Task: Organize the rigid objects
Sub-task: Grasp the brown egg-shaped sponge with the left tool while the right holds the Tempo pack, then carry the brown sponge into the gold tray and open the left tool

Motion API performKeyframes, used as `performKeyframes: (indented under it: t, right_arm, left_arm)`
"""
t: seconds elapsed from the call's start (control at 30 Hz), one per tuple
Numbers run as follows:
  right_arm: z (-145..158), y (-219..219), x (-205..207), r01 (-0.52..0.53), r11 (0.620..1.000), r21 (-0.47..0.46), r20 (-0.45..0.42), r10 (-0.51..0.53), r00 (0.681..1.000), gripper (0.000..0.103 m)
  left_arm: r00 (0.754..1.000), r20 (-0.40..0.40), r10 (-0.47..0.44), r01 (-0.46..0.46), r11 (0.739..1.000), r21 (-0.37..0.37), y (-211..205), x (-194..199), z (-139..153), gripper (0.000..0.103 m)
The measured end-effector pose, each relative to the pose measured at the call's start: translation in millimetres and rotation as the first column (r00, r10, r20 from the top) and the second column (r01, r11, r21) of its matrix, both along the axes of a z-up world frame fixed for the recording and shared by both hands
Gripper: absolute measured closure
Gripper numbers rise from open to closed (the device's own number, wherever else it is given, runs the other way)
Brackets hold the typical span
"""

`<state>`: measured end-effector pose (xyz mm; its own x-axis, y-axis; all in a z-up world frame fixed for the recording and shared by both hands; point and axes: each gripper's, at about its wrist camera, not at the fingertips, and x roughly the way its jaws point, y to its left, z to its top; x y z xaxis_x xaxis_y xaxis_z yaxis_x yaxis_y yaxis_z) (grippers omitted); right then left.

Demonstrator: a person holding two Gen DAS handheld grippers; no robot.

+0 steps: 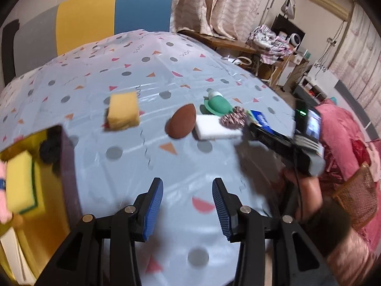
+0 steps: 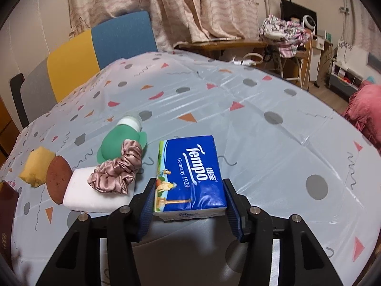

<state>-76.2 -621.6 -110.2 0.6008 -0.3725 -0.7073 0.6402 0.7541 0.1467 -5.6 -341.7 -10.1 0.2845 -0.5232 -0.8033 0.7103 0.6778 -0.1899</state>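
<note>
Right gripper is clamping the tissue pack at lower centre of the right wrist view, both blue pads pressing on its near end, one on each long side. Likely gripping the narrow width because that fits the jaw span and keeps the pack square. The far end of the pack seems to be resting on the tablecloth; can't tell if it is lifting yet.

Pack is looking like a soft-wrapped blue brick, white "Tempo" lettering, small picture strip along its left edge, wrapper glossy, corners slightly rounded. Probably giving a little under the pads.

Just left of the pack: white block with a pinkish satin scrunchie lying over it, scrunchie close beside the pack. Behind that, a green rounded bottle with a white cap. Further left, brown oval thing touching the white block, then a yellow sponge toward the left edge.

Left gripper is sitting at bottom centre of the left wrist view, jaws parted, nothing between them, just tablecloth under. View is motion-blurred. At left edge of that view an open box with yellow inside is holding a yellow-green sponge and something dark, so sorted items are probably going there. Person's hand is holding the right gripper at the right of that view.
</note>
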Motion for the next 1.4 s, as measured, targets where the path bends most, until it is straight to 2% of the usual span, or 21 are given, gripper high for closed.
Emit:
performKeyframes:
  t: [0.03,0.2,0.37,0.53,0.63,0.73,0.8,0.93,1.4]
  right_arm:
    - [1,1,-1,0.001,1.0,-0.008,0.004,-0.001,1.0,0.049]
    - [0,-1,-2,0.008,1.0,-0.006,0.018,-0.008,1.0,0.049]
    - [-1,-6,-6,0.021,1.0,0.012,0.039,-0.021,0.999,0.049]
    - [-5,-11,-8,0.026,0.999,0.041,0.054,-0.029,0.998,0.049]
    - [-7,-15,-10,0.035,0.998,0.058,0.06,-0.039,0.997,0.049]
    - [-8,-15,-9,0.037,0.998,0.058,0.057,-0.04,0.998,0.049]
    - [-8,-14,-8,0.036,0.998,0.055,0.056,-0.04,0.998,0.049]
    - [-8,-14,-7,0.038,0.998,0.05,0.051,-0.041,0.998,0.049]
    - [-9,-11,-7,0.049,0.998,0.032,0.038,-0.051,0.998,0.049]
  left_arm:
    - [1.0,-0.003,0.001,-0.001,1.0,0.008,-11,5,-3,0.055]
    - [1.0,-0.015,0.018,-0.017,0.999,0.028,-56,34,-21,0.055]
    - [0.999,-0.022,0.024,-0.022,0.996,0.085,-95,63,-46,0.055]
    - [0.999,-0.019,0.028,-0.026,0.993,0.119,-118,83,-68,0.055]
    - [0.999,0.024,0.038,-0.041,0.991,0.127,-125,91,-73,0.055]
    - [0.996,0.084,0.035,-0.046,0.99,0.136,-128,94,-75,0.055]
    - [0.997,0.073,0.035,-0.042,0.993,0.107,-124,97,-76,0.055]
    - [0.998,0.061,0.036,-0.041,0.995,0.09,-117,100,-76,0.064]
    - [0.995,-0.012,0.097,-0.097,0.995,-0.01,-81,86,-61,0.067]
